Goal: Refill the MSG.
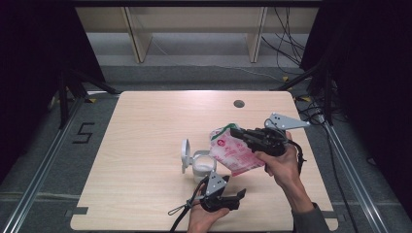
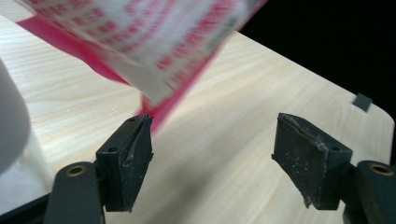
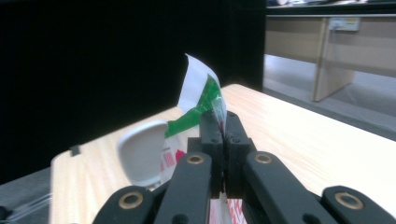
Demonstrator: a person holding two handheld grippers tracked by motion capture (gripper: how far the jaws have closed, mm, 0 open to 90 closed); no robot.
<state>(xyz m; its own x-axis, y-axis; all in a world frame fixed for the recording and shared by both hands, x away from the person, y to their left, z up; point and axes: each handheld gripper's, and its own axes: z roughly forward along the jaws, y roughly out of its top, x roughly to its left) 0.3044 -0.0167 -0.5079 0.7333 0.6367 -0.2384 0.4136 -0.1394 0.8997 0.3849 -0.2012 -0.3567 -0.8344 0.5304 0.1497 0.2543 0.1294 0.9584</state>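
A pink and white printed bag [image 1: 233, 154] with a green top edge hangs tilted over the table's right middle. My right gripper [image 1: 235, 131] is shut on its upper edge; in the right gripper view the jaws [image 3: 224, 128] pinch the green and white strip of the bag [image 3: 201, 91]. A white container [image 1: 203, 164] with its round lid [image 1: 185, 155] flipped open stands just left of the bag. Near the front edge my left gripper [image 1: 241, 194] is open. In its own view the left gripper [image 2: 212, 158] has the bag's pink lower corner [image 2: 154, 114] at its left pad, unpinched.
The light wooden table [image 1: 145, 126] has a grey cable hole [image 1: 238, 103] at the back. Its right front corner [image 2: 364, 101] carries a dark mark. Metal rails run along both sides, and wooden furniture legs [image 1: 138, 39] stand beyond the table.
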